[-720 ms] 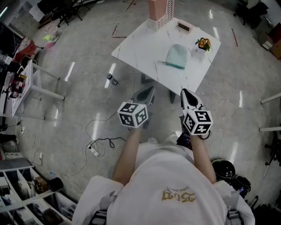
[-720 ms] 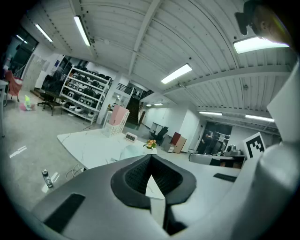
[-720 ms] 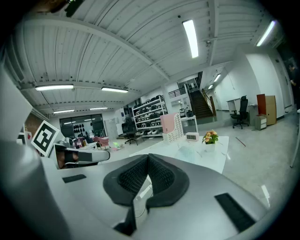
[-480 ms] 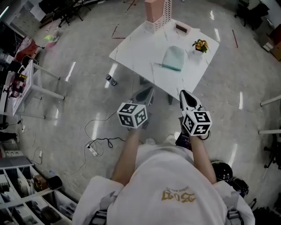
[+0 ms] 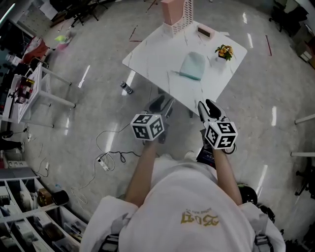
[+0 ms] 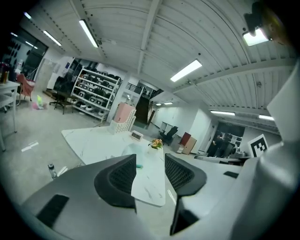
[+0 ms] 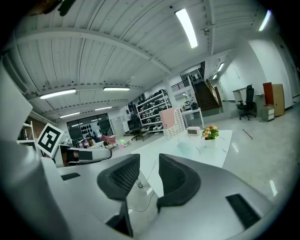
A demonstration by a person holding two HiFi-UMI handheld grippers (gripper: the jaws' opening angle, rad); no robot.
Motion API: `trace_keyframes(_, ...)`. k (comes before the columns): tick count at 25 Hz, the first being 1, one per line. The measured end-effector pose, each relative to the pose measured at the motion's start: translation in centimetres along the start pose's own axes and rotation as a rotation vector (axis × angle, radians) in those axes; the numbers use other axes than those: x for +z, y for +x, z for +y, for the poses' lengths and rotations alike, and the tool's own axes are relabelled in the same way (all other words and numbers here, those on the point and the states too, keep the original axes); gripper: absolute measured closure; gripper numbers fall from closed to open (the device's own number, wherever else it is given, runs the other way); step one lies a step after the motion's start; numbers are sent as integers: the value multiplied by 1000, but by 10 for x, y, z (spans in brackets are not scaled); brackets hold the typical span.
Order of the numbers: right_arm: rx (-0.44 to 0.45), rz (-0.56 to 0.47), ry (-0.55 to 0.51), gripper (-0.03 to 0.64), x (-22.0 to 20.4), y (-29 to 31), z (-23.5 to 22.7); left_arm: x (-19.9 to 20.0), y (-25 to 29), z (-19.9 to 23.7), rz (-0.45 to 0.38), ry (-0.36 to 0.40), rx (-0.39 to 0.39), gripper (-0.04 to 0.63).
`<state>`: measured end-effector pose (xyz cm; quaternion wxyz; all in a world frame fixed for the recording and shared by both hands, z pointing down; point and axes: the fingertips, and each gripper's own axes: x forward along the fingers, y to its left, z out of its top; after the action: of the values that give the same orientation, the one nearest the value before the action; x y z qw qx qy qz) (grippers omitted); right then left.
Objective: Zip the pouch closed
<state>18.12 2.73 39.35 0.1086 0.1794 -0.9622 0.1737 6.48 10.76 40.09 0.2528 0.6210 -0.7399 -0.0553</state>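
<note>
Little has been shifted since the earlier frames: both grippers are kept in front of the body, short of the table, and only the table has drifted slightly leftward in the head view. On the left gripper (image 6: 151,168) the jaws are held wide apart and nothing is caught between them; the near edge of the table is seen through the gap. On the right gripper (image 7: 149,173) the jaws are set apart by a narrower gap, and nothing is gripped there either. Each gripper is carried on a bare forearm, with its marker cube turned upward.

Ahead of both grippers, well apart from them, the white marble-patterned table (image 5: 157,54) is stood on a grey polished floor. The pale mint-green pouch (image 5: 192,65) is laid flat near the middle of the table, untouched. Just beside it, toward the far right corner, a small potted plant with orange flowers (image 5: 224,51) is placed. Farther back a small digital clock (image 5: 205,32) and a pink perforated organiser (image 5: 176,12) are set near the far edge. On the floor left of the table a bottle (image 5: 126,88) is stood upright, and a power strip with its cable (image 5: 105,166) is laid nearer the person
</note>
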Motion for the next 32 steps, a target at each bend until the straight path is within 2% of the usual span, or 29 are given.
trace_keyframes(6,23,31,31,483,-6,13,-3,-2,7,7,23,-13,12,393)
trace_keyframes(14,-14,56,48,480,-12,58,-23,6,50,34,55,33,-12,402)
trace_keyframes(19,-88,68,58,476,-13,108,-36,18,94,78,106,81,-76,403)
trace_keyframes(22,-171,81,81,472,-15,135,-45,31,121,108,152,157,-127,408)
trace_keyframes(25,-250,87,108,469,-15,160,-52,43,152,133,194,180,-191,411)
trace_keyframes(28,-312,98,123,463,-17,182,-52,42,178,151,251,191,-260,411)
trace_keyframes(32,-386,105,172,455,-22,203,-53,32,202,168,342,246,-335,413)
